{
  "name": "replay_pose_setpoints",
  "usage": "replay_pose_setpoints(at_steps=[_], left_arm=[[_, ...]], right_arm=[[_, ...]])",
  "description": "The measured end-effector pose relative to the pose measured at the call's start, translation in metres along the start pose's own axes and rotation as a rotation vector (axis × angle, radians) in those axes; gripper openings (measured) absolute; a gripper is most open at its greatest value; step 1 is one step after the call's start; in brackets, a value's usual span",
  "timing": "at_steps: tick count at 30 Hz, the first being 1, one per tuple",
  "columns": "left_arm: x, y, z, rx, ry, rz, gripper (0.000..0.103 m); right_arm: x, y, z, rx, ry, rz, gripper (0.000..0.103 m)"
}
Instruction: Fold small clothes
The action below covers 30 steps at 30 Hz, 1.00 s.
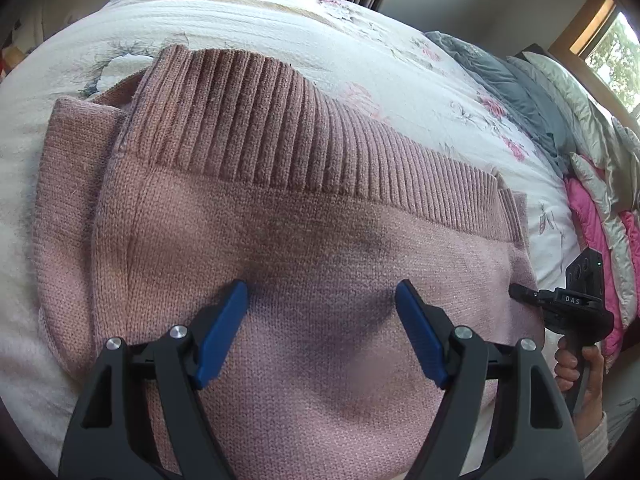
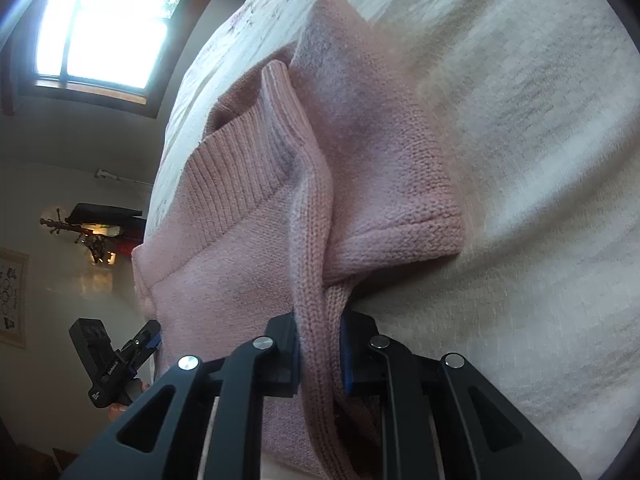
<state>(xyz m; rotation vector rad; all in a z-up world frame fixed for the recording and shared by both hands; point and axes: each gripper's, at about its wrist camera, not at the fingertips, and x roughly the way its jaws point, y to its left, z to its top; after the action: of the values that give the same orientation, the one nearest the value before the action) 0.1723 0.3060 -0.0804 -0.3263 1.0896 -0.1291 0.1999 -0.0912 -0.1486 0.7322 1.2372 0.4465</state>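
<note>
A: Where are we with the pink sweater (image 1: 304, 216)?

B: It lies spread on the bed (image 1: 280, 12), over the white floral bedspread, its ribbed hem (image 1: 280, 132) on the far side from our left wrist camera. A sleeve (image 1: 68, 168) is folded in at the left edge.

A: And our left gripper (image 1: 322, 300)?

B: It hangs just above the middle of the knit with its blue fingers (image 1: 224, 332) spread wide apart, nothing between them. Whether the tips touch the fabric, we cannot tell.

A: The right one?

B: Our right gripper (image 2: 320, 344) has its fingers clamped on a bunched fold of the sweater (image 2: 312, 240) at its right edge. The pinched knit runs up between the pads in a raised ridge, and a folded sleeve (image 2: 400, 184) lies just beside it on the bedspread (image 2: 540, 160).

A: Can we see it from the other side?

B: Yes, from the left camera the right gripper (image 1: 520, 292) meets the sweater's right edge, a hand (image 1: 580, 372) on its handle. Pillows and a pink quilt (image 1: 588, 216) are piled on the far right.
</note>
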Motion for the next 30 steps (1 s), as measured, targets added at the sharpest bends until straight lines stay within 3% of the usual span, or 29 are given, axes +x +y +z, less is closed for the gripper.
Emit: replay_pose_setpoints(at_steps=[4,8,11,15,19,23,28,30], left_arm=[[-0.003,0.001,0.0,-0.007,0.004,-0.013,0.076],[-0.023,0.009,-0.003,-0.077,0.003,-0.078,0.076],[-0.041,0.016,-0.005,-0.113,-0.02,-0.121,0.076],[-0.065,0.023,-0.007,-0.097,-0.063,-0.125,0.076],[-0.08,0.032,-0.008,-0.111,-0.086,-0.136,0.076],[-0.088,0.047,-0.01,-0.146,-0.098,-0.149,0.076],[-0.092,0.06,-0.012,-0.179,-0.1,-0.16,0.076],[-0.092,0.063,-0.012,-0.191,-0.097,-0.172,0.076]], right_arm=[[-0.002,0.008,0.0,0.006,-0.002,-0.028,0.014],[-0.01,0.036,0.005,-0.019,-0.016,-0.084,0.014],[-0.016,0.089,0.007,-0.118,-0.044,-0.094,0.013],[-0.006,0.176,0.001,-0.294,-0.039,-0.126,0.013],[0.031,0.25,-0.019,-0.453,0.012,-0.144,0.013],[0.076,0.29,-0.046,-0.573,0.073,-0.199,0.013],[0.125,0.299,-0.071,-0.633,0.149,-0.259,0.017],[0.138,0.294,-0.075,-0.61,0.17,-0.252,0.025]])
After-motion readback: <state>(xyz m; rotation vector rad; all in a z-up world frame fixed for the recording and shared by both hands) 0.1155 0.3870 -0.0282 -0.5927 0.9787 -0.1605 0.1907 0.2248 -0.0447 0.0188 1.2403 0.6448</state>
